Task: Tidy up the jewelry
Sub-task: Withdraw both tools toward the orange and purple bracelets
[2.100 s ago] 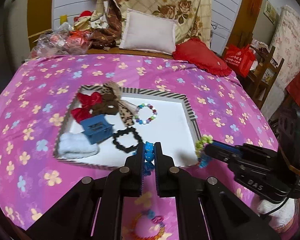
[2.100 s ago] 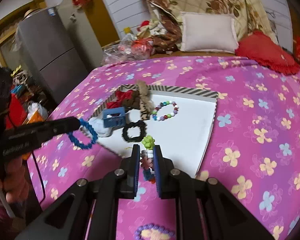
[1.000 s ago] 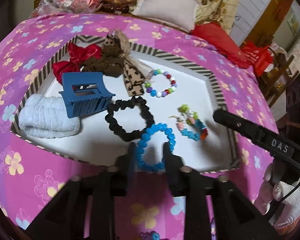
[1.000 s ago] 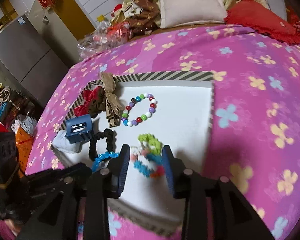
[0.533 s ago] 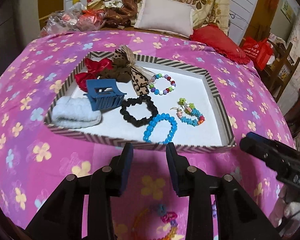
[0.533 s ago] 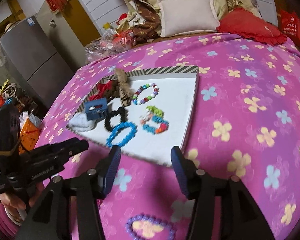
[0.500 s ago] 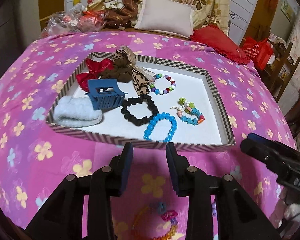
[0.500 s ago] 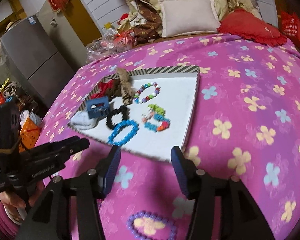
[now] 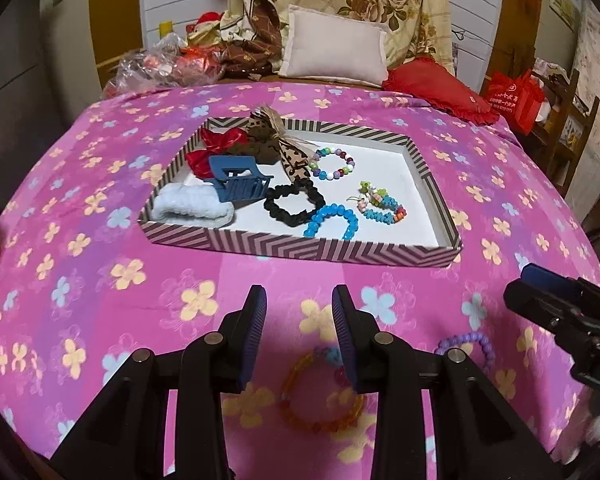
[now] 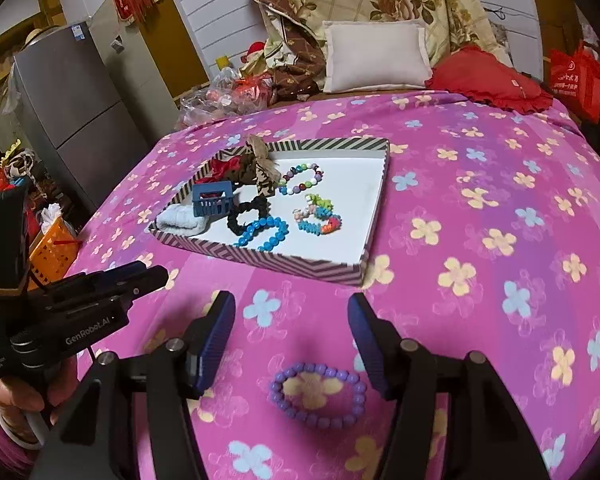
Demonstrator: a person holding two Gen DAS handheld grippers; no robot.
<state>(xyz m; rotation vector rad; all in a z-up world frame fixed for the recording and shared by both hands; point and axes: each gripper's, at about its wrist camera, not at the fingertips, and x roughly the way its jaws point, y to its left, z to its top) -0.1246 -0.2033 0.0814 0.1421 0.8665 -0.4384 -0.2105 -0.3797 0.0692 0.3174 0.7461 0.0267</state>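
Looking at it biggest to smallest, here's the rundown:

bed: pink flowered bedspread (image 9: 100,240) carries everything, pillows piled along the far edge.

tray: striped tray (image 9: 300,249) sits mid-bed and already holds hair ties, a blue claw clip (image 9: 238,184) and three bead bracelets, including a blue bracelet (image 9: 332,222) close to its near wall.

right gripper (image 10: 292,338): hangs over the near edge of the bed, jaws opening wide, nothing between them.

left gripper (image 9: 299,328): fingers spread partway, empty too.

purple bracelet (image 10: 318,394): lies flat on the bedspread just under the right gripper, outside the tray.

orange bracelet (image 9: 320,396): same deal under the left gripper, partly hidden by a finger.

handling: both look light, floppy strings of hard slick beads, so I'd pinch across one side of the loop, not around it, or the beads will probably roll out.
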